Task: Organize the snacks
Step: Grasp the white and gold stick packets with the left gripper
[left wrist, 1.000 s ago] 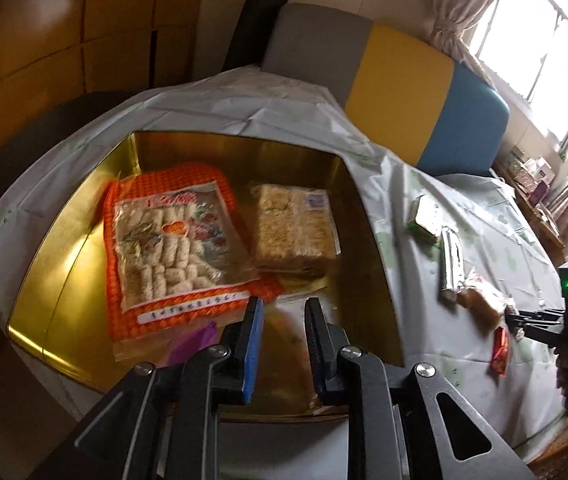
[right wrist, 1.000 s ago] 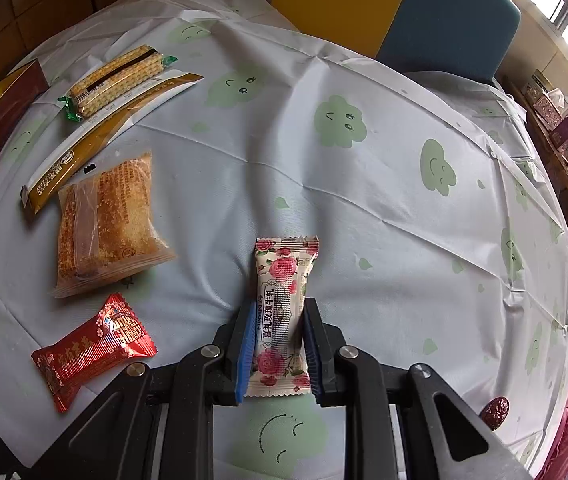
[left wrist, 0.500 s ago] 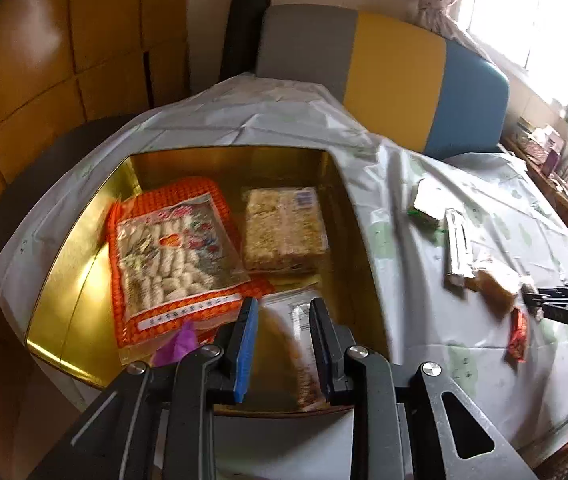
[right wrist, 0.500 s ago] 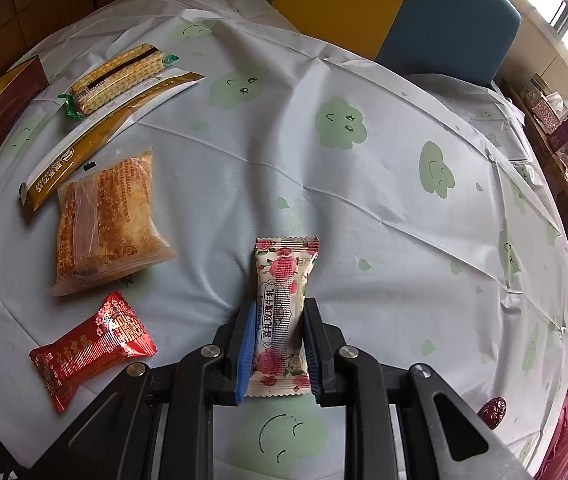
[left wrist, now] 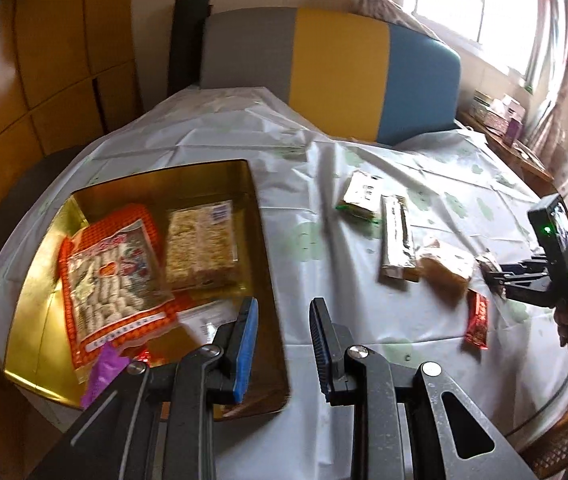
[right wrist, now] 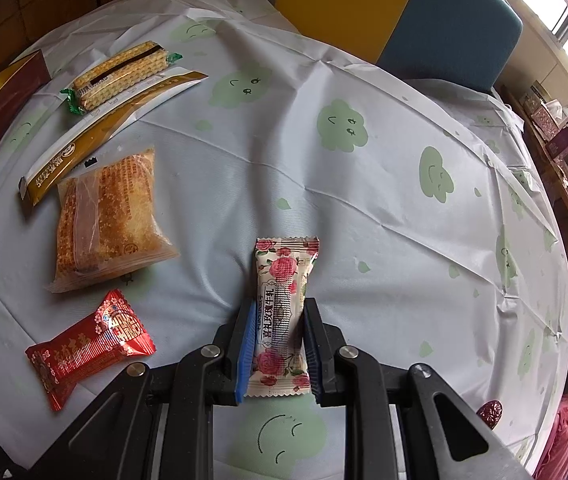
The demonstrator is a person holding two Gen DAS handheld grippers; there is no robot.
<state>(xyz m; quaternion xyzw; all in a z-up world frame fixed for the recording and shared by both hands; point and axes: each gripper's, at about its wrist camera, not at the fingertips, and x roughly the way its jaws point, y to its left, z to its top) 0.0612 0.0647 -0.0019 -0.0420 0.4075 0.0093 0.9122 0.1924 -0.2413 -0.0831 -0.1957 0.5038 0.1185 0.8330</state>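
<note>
The right gripper (right wrist: pixel 275 354) has its jaws clamped on the rose candy (right wrist: pixel 282 312). Lift it slowly so it stays between them. The left gripper (left wrist: pixel 282 344) has empty jaws, apart, over the gold tray (left wrist: pixel 36 312) edge.

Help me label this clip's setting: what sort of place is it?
Probably a home dining or living room: a round table under a printed tablecloth, a padded bench by a curtained window, and wrapped snacks beside a gold tray.

A rose-printed cream wrapper (right wrist: pixel 282 312) lies on a pale cloth with green smiling clouds (right wrist: pixel 364 184). Left sit a red foil packet (right wrist: pixel 88 340) and a golden tray (left wrist: pixel 28 332).
</note>
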